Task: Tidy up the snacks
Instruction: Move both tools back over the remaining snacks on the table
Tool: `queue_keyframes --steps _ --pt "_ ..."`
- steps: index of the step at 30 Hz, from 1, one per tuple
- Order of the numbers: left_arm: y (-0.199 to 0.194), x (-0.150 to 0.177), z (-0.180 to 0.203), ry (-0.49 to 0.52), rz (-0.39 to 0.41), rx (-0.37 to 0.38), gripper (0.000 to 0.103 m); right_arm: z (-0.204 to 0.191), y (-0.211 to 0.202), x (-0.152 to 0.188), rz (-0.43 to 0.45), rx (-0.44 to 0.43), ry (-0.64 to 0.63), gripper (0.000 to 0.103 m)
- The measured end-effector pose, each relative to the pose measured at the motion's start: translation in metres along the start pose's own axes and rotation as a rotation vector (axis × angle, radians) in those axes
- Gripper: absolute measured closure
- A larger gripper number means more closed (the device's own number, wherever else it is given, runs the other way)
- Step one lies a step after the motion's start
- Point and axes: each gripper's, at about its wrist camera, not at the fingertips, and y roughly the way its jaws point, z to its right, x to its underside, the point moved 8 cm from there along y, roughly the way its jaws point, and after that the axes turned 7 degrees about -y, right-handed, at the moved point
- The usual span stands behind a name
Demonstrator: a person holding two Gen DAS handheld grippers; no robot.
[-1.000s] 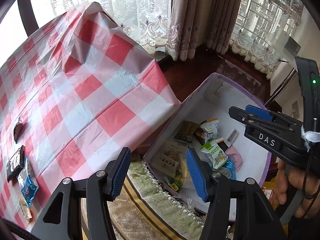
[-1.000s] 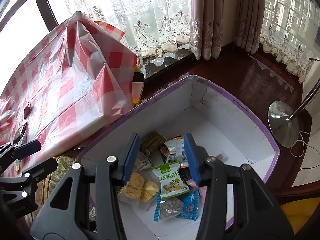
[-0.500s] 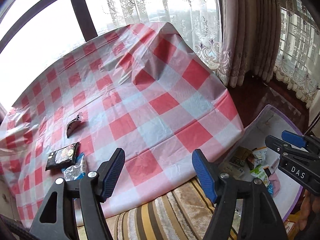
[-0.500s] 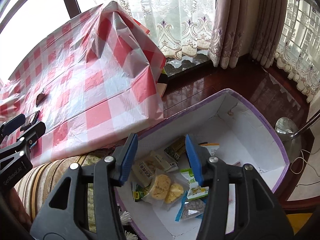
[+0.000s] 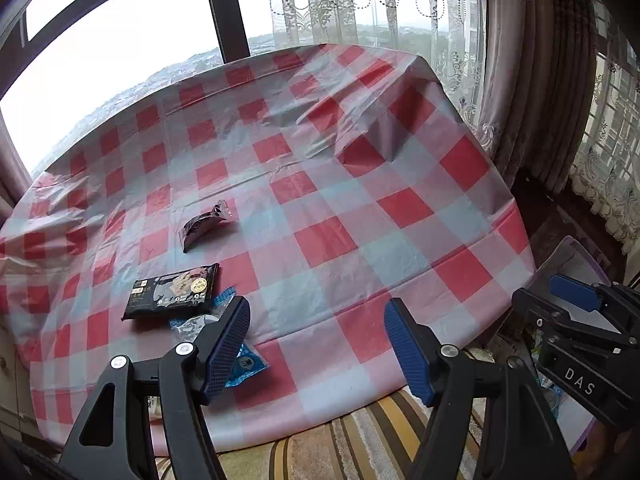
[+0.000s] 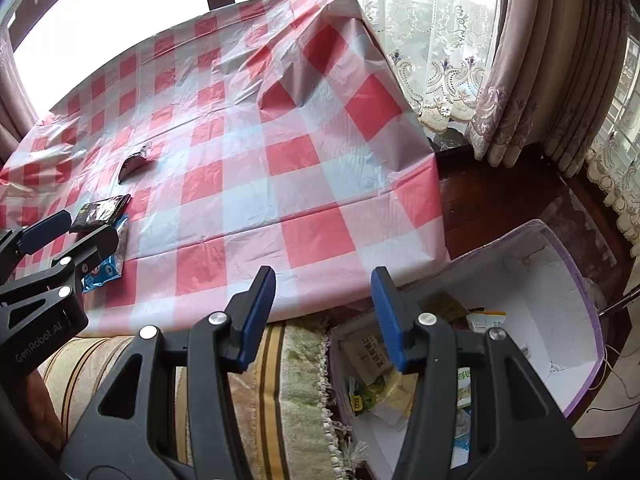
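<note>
The left tongs [image 5: 316, 344] were released, with a wide gap between the two blue pads and nothing between them. They hung above the near edge of the counter [image 5: 328, 208], which was covered with a red and white checked cloth. Just beside the left pad lay a blue snack packet [image 5: 244, 364], partly hidden behind that pad. A flat black snack packet [image 5: 172, 292] lay a little beyond the left pad and touched the blue one. A small dark snack packet [image 5: 204, 226] lay further ahead of the left tongs, apart from the other two.

The right tongs [image 6: 324, 316] were also released and held nothing. They hung over the place where the counter edge met a striped fabric surface [image 6: 280, 380], which was below and between the pads. Under the right pad and to the right of it stood a white box with a purple rim [image 6: 560, 320], lower than the counter. Several snack packets [image 6: 376, 372] lay inside it, partly hidden by the right tongs. Curtains [image 6: 532, 60] hung far ahead of the right tongs.
</note>
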Motion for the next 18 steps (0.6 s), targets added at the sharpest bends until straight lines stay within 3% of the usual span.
queue_keyframes --steps 10,18 --pt "0.003 0.004 -0.086 -0.200 -0.007 0.050 0.033 -0.051 0.012 -0.011 -0.020 -0.046 -0.049 0.046" --pt "0.014 0.014 -0.157 -0.312 -0.026 0.024 0.033 -0.089 0.020 -0.020 -0.038 -0.075 -0.117 0.043"
